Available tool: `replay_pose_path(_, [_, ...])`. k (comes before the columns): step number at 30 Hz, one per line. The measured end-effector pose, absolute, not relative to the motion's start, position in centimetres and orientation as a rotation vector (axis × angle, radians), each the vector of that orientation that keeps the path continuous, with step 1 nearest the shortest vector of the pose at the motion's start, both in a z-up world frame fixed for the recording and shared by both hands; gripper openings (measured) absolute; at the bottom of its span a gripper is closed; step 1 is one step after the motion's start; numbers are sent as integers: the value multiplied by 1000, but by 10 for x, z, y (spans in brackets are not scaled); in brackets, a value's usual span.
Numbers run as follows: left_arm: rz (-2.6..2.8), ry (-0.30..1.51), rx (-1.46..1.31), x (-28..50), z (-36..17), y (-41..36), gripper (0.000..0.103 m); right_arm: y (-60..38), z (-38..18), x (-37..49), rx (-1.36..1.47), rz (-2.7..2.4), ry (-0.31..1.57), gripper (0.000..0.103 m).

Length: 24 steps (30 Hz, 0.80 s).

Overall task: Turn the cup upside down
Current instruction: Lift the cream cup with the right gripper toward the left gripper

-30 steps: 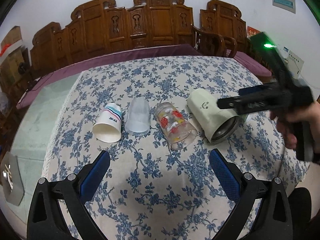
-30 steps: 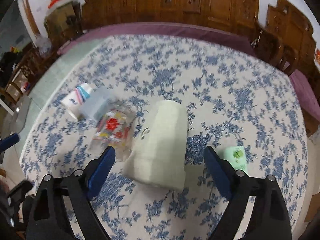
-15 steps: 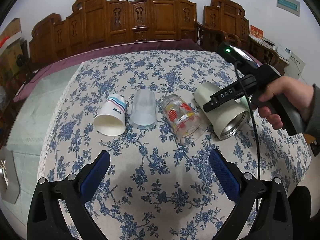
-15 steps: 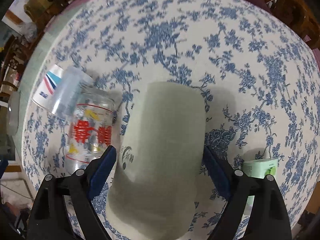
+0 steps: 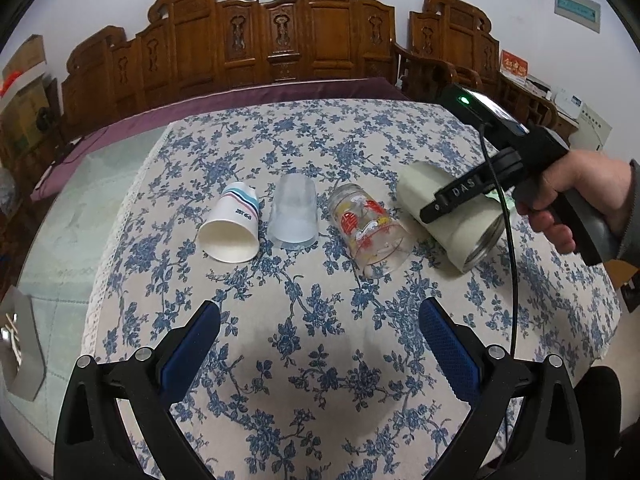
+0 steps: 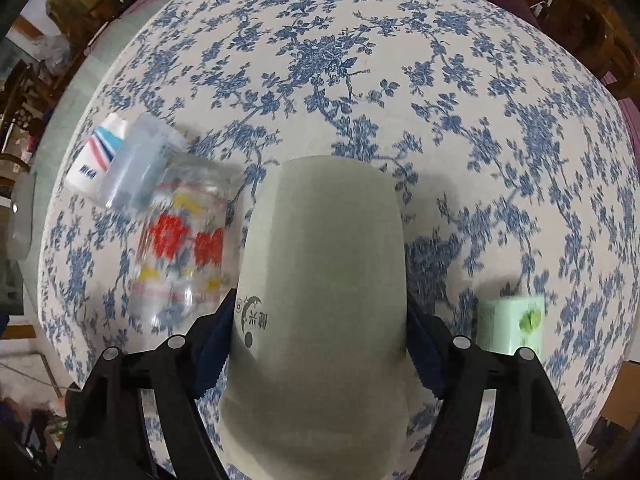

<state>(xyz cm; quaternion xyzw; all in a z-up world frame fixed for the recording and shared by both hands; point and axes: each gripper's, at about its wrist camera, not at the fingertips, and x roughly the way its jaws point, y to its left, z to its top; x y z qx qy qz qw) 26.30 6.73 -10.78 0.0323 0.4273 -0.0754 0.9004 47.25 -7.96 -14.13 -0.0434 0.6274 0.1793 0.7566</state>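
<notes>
While four cups lie on their sides in a row on the blue-flowered tablecloth [image 5: 320,152], the right gripper [image 6: 320,344] has its blue-padded jaws on both flanks of the cream steel-lined tumbler [image 6: 320,280], at the row's right end beside the printed clear glass [image 5: 370,232]. Well back, the left gripper [image 5: 320,344] hangs wide open, holding nothing.

The counter [image 5: 320,360] is covered by a blue-flowered cloth [image 5: 360,140]. Four cups are laid on their sides in a row: paper cup [image 5: 232,226], frosted cup [image 5: 293,216], printed glass [image 5: 370,232], cream mug [image 5: 452,220]. A green box [image 6: 512,324] is seen just beside the mug.
</notes>
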Motion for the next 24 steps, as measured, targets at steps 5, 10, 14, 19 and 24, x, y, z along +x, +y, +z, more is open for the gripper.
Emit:
replay_pose_path(5, [-156, 873, 58, 247, -98, 68, 96, -94, -126, 439, -66, 428, 1339, 79])
replay_pose_path(10, [-146, 861, 44, 227, -90, 73, 96, -96, -122, 396, -43, 467, 1321, 79])
replay_pose_path(14, [-134, 862, 23, 213, -89, 79, 96, -93, -128, 361, -13, 510, 1316, 79])
replay_pose_path(19, [-124, 868, 17, 197, -90, 81, 96, -82, -138, 327, -22, 539, 1310, 79])
replay_pose_path(24, [-106, 878, 24, 184, -90, 82, 96, -72, -159, 316, -20, 530, 1320, 79])
